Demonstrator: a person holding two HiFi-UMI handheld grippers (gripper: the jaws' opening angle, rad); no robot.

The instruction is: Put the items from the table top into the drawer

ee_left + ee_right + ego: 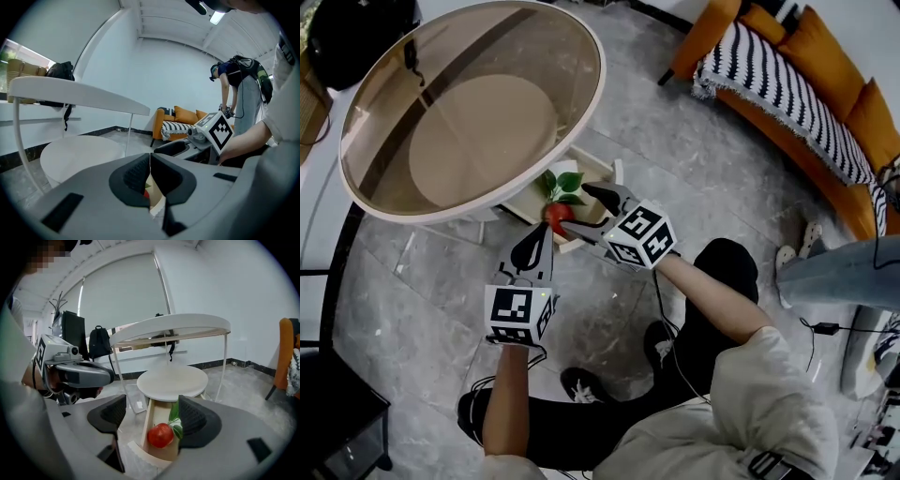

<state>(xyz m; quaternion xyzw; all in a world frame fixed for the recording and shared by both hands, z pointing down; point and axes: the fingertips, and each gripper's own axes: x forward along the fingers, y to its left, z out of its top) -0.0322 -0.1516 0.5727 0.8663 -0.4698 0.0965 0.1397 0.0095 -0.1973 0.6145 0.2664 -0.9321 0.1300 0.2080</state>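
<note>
We see the apple (160, 435) lying in the open drawer (157, 456) at lower centre, under the table (469, 103). Our right gripper (152, 418) hangs wide above it, perhaps brushing a leaf (174, 412). Our left gripper (150, 176), lower left in the head view, is closed on nothing.

Head view steeply down over table (487, 56) — both gripper views low, close, facing drawer (157, 458) — shared by all three.
</note>
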